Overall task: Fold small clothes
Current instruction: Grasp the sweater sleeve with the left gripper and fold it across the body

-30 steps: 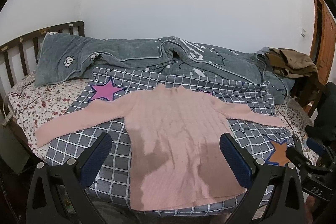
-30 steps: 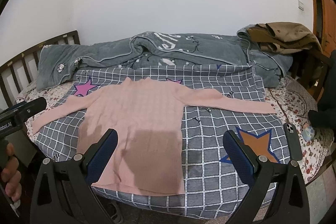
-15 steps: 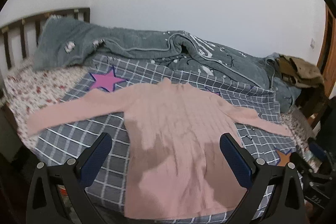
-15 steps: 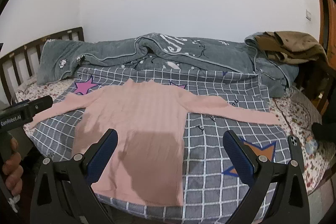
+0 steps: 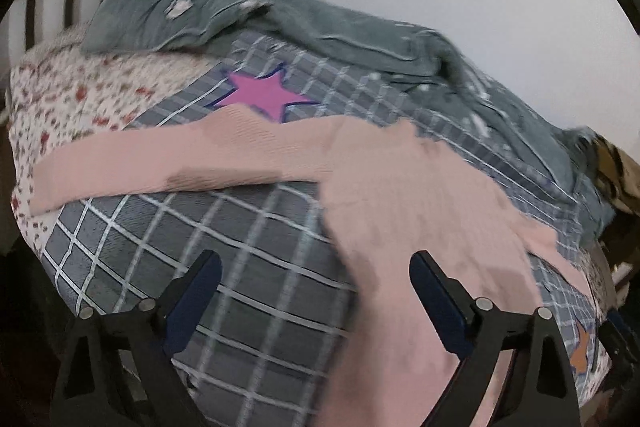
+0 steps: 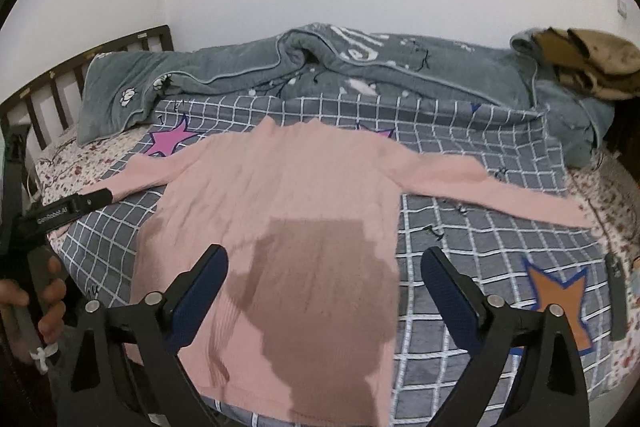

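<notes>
A pink long-sleeved sweater [image 6: 288,195] lies flat on the grey checked bedspread [image 6: 472,227], sleeves spread to both sides. In the left wrist view the sweater [image 5: 400,211] fills the right half and its left sleeve [image 5: 160,163] stretches to the left. My left gripper [image 5: 316,283] is open and empty, above the bedspread beside the sweater's left edge. My right gripper [image 6: 324,279] is open and empty, above the sweater's lower body. The left gripper also shows at the left edge of the right wrist view [image 6: 60,215].
A rumpled grey blanket [image 6: 320,67] lies along the back of the bed. Brown clothes [image 6: 584,63] are piled at the back right. A wooden headboard [image 6: 60,83] stands at the left. A phone [image 6: 616,295] lies near the bed's right edge.
The left gripper has swung left and down toward the sweater's left sleeve, its view blurred. The right gripper has moved closer over the sweater's lower body. Both stay open.
</notes>
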Demonstrator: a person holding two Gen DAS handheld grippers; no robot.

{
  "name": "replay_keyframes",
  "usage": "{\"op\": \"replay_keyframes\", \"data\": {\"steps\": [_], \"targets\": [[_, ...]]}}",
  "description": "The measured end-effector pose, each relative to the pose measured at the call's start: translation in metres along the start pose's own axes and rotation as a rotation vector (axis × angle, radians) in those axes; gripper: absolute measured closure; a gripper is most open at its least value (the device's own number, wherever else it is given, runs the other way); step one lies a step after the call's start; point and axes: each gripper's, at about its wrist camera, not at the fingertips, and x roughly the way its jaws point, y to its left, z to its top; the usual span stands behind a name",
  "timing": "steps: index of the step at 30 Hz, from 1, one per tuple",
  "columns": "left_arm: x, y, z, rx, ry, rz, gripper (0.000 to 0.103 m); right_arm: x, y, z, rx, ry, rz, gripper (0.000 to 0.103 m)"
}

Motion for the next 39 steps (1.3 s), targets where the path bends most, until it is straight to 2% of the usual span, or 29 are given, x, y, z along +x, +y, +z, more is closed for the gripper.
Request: {"op": "replay_keyframes", "data": {"steps": [4,8,14,17,19,24,26,29,31,32,36,39], "targets": [[0.022,0.043,0.010,-0.022,-0.006,0.082,0.010,0.016,-0.001,0.001,0.016,-0.007,0.009,0.009],[0.034,0.086,0.018,-0.036,-0.009,0.104,0.012,0.030,-0.003,0.005,0.018,-0.002,0.001,0.009],[0.043,0.159,0.025,-0.201,-0.012,0.158,0.013,0.049,-0.004,0.006,0.018,-0.014,-0.056,0.009],[0.049,0.188,0.022,-0.303,0.011,0.132,0.014,0.057,-0.001,0.008,0.008,-0.012,-0.073,0.009],[0.058,0.201,0.022,-0.344,0.031,0.133,0.018,0.063,0.003,0.010,-0.013,-0.013,-0.085,0.009],[0.065,0.219,0.028,-0.388,0.009,0.159,0.020,0.076,0.011,0.012,-0.036,-0.018,-0.078,0.010],[0.066,0.228,0.033,-0.413,-0.004,0.190,0.029,0.083,0.013,0.012,-0.031,-0.012,-0.076,0.010],[0.064,0.232,0.043,-0.400,-0.023,0.271,0.052,0.094,0.013,0.014,-0.008,-0.009,-0.066,0.010],[0.062,0.226,0.053,-0.342,-0.040,0.338,0.090,0.099,0.012,0.017,0.006,-0.011,-0.060,0.010],[0.060,0.224,0.058,-0.322,-0.045,0.356,0.095,0.101,0.011,0.020,0.015,-0.016,-0.055,0.010],[0.051,0.201,0.085,-0.236,-0.089,0.395,0.096,0.108,0.005,0.038,0.025,-0.046,-0.037,0.010],[0.040,0.165,0.108,-0.174,-0.132,0.366,0.096,0.108,0.000,0.051,0.004,-0.084,-0.047,0.010]]}}
